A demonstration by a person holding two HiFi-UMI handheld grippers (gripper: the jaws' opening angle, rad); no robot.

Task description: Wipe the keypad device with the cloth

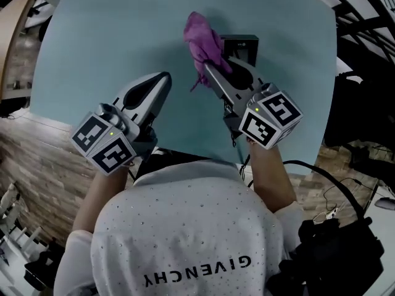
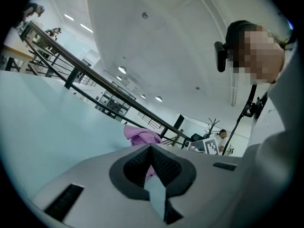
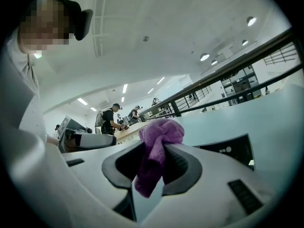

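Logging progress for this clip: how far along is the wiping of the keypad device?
Done: the cloth is picked up, pinched in the right claw. In hand: it is held next to the keypad device; contact cannot be told. Left: the wiping itself. The left claw is shut and empty.

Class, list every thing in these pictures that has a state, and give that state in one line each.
right gripper: shut on the cloth.
cloth: bunched up, hanging from those jaws.
left gripper: shut, empty.
keypad device: lying on the table, partly hidden behind the right gripper.
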